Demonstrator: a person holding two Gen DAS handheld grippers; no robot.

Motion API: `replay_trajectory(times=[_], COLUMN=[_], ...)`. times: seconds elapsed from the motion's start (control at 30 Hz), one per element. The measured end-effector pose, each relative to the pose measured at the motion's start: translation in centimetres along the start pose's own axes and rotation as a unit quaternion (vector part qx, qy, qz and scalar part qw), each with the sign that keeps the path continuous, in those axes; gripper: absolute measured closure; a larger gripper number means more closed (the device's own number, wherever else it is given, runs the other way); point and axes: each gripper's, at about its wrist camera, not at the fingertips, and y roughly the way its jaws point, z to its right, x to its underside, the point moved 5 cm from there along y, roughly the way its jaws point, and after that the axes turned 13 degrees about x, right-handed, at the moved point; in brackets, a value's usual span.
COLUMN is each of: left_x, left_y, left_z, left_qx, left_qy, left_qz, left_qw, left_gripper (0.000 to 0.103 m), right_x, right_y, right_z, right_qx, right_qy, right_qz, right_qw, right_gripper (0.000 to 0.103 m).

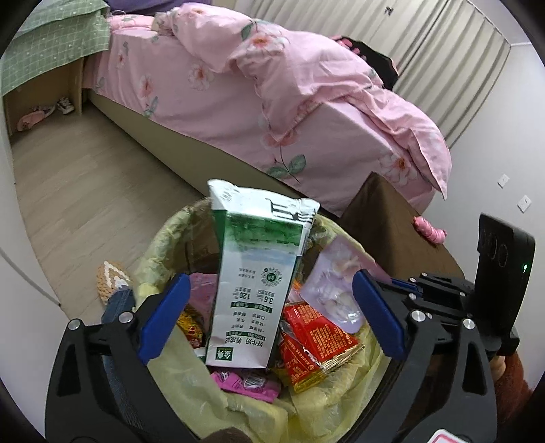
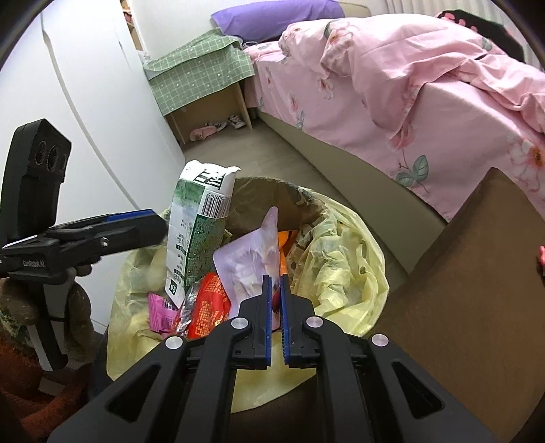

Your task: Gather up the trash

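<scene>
Bed (image 1: 272, 102) with pink floral duvet (image 2: 425, 68) fills the back of both views, purple pillow (image 2: 272, 17) at its head. Green checked cloth (image 2: 201, 71) drapes the nightstand beside it, shoes (image 2: 218, 127) underneath on the floor. Brown desk (image 2: 460, 289) sits to the right of the bin, a small pink object (image 1: 430, 231) on its top.

Trash bin (image 2: 265, 194) with yellow liner bag (image 2: 340, 259) is directly below both my grippers, already holding wrappers. Milk carton (image 1: 252, 283), green and white, stands upright in the bin, top torn open, sticking up above the rim. Pale lilac pouch (image 2: 245, 262) leans just right of the carton. Red wrapper (image 1: 316, 337) lies beside the carton's base, pink wrapper (image 1: 245, 381) in front of it.

Left gripper (image 1: 269, 317): released, jaws wide apart, carton between them with a gap on each side as far as I can see. In the right wrist view one left fingertip (image 2: 150, 225) is right at the carton's edge; contact unclear.

Right gripper (image 2: 276, 306): nearly clenched, thin slit between pads, hovering over the bin's near side. Something red-orange shows in the slit; can't tell if it's pinched or just behind.
</scene>
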Motion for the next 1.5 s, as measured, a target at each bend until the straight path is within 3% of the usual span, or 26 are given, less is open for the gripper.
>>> replay_trajectory(times=[0.03, 0.1, 0.27, 0.33, 0.53, 0.63, 0.8, 1.0, 1.5], left_x=[-0.1, -0.3, -0.1, 0.6, 4.3, 6.4, 8.9, 9.6, 10.2], left_y=[-0.4, -1.5, -3.8, -4.7, -7.4, -8.4, -10.1, -10.5, -10.5], left_z=[0.0, 0.2, 1.2, 2.2, 6.9, 9.8, 13.9, 16.0, 16.4], left_qx=[-0.003, -0.013, -0.042, -0.059, -0.105, -0.119, -0.146, -0.198, -0.21], left_qy=[-0.002, -0.006, 0.005, 0.017, 0.061, 0.088, 0.116, 0.129, 0.113], left_qz=[0.005, 0.02, 0.04, 0.042, 0.053, 0.058, 0.071, 0.086, 0.088], left_qw=[1.0, 0.9997, 0.9983, 0.9972, 0.9912, 0.9873, 0.9799, 0.9678, 0.9671], left_gripper=[0.011, 0.01, 0.01, 0.01, 0.01, 0.01, 0.01, 0.01, 0.01], right_x=[0.1, 0.2, 0.5, 0.8, 3.2, 5.6, 8.4, 10.1, 11.4], right_y=[-0.3, -0.7, -2.4, -3.7, -9.2, -12.5, -16.8, -19.6, -19.5], right_z=[0.1, 0.4, 1.0, 1.3, 1.6, 1.3, 2.1, 3.0, 2.9], right_qx=[-0.004, -0.003, 0.002, 0.008, 0.043, 0.079, 0.088, 0.106, 0.092], right_qy=[0.005, 0.01, 0.017, 0.021, 0.027, 0.024, 0.051, 0.064, 0.062], right_qz=[0.006, 0.015, 0.023, 0.035, 0.07, 0.068, 0.101, 0.122, 0.117], right_qw=[1.0, 1.0, 1.0, 0.999, 0.996, 0.994, 0.99, 0.985, 0.987], right_gripper=[0.074, 0.066, 0.066, 0.058, 0.05, 0.05, 0.05, 0.05, 0.05])
